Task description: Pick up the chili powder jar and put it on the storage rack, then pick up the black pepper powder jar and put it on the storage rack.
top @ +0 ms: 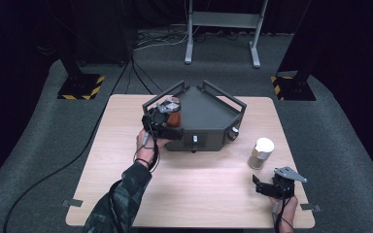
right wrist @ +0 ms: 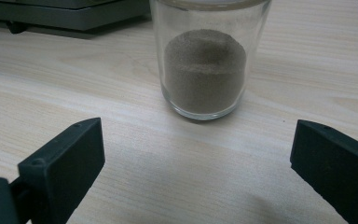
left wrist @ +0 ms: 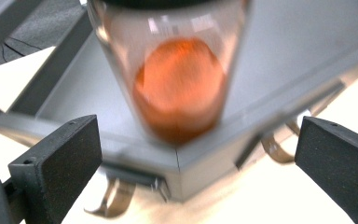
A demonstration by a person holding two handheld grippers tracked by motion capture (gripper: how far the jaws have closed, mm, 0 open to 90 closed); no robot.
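1. The jar of orange powder (left wrist: 179,88) was a clear glass cylinder with a dark lid, its rust-orange filling heaped in the lower half and reaching partway up the wall.
2. It stood upright inside the grey tray (left wrist: 284,70), at the corner nearest the left gripper (top: 167,119), just ahead of that gripper's jaws.
3. The left gripper's jaws stood spread wide, one on each side of the jar and clear of the glass, so nothing was pinched.
4. The jar of brown powder (right wrist: 207,60), also clear glass, had a white lid in the high view and a grey-brown mound inside.
5. It rested on the table (right wrist: 270,154) straight ahead of the right gripper (top: 267,187), a little apart from it.
6. The right gripper's jaws were likewise spread and empty.
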